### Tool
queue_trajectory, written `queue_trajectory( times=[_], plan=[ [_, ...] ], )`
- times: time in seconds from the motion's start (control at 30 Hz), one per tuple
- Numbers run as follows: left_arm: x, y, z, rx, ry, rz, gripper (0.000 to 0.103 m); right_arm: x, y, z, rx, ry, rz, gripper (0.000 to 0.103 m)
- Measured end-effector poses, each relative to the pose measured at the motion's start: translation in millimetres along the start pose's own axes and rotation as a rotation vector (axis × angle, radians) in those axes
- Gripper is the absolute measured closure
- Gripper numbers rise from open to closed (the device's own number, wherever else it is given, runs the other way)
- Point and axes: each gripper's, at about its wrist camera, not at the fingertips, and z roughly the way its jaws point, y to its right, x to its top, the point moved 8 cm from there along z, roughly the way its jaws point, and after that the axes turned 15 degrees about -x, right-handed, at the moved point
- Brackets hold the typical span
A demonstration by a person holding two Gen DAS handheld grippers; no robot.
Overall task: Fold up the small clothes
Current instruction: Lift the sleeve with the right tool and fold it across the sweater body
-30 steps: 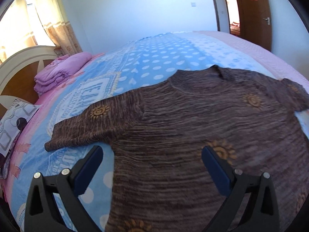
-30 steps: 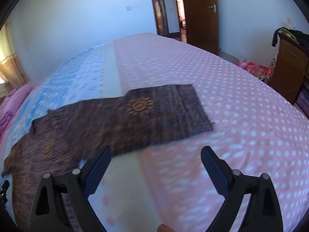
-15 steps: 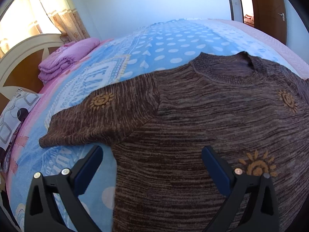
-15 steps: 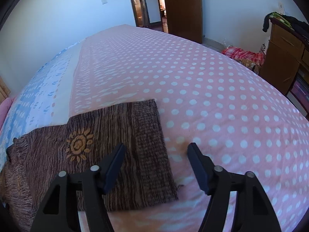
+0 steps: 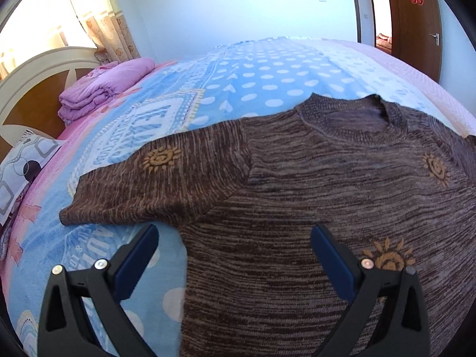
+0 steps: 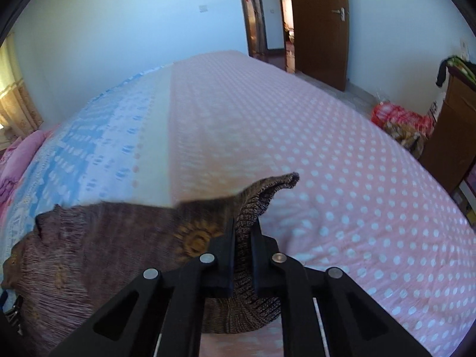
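Sweater (image 5: 327, 208) work first: the brown knit lies flat on the bed (image 5: 238, 83), collar toward the far wall, hem toward you, so its body runs near-to-far while the two sleeves stretch crosswise from the headboard side to the pink side. On your left, the left claw (image 5: 235, 255) hangs released above the lower chest, jaws wide and nothing between them, with the left sleeve (image 5: 160, 187) lying flat just ahead of its left finger. Bring that claw to the sleeve's cuff end before you bite, so the fold hinges at the shoulder seam, not mid-sleeve. Moving right, the right claw (image 6: 241, 247) is closing on the right sleeve's cuff (image 6: 267, 190), ribbed knit pinched between the pads and raised off the pink dotted cover. Carry that cuff low and straight across toward the collar line, keeping the sleeve untwisted; I'd judge a high lift would drag the shoulder and skew the body
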Motion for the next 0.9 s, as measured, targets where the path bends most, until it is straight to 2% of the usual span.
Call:
queue_trajectory(
  times=[0.27, 0.5, 0.7, 0.87, 0.9],
  plan=[
    [0.5, -1.1, -1.7, -0.035, 0.015, -0.014, 0.000, 44.5, -69.3, -77.3, 0.096, 0.110, -0.082, 0.095],
    [2.8, -5.8, -6.2, -0.048, 0.032, -0.025, 0.000, 54.7, -155.7, -133.3, 0.190, 0.154, -0.187, 0.095],
    [1.1, -13.9, -8.5, -0.045, 0.032, -0.034, 0.000, 27.0, -251.9, -157.0, 0.303, 0.141, -0.289, 0.095],
    [-1.7, -19.2, -9.7, -0.027, 0.017, -0.021, 0.000, -22.1, -334.2, -140.7, 0.397, 0.089, -0.329, 0.095],
    [-1.6, -20.0, -10.7, -0.024, 0.015, -0.019, 0.000, -37.6, -353.4, -132.7, 0.438, 0.068, -0.334, 0.095]
  ],
)
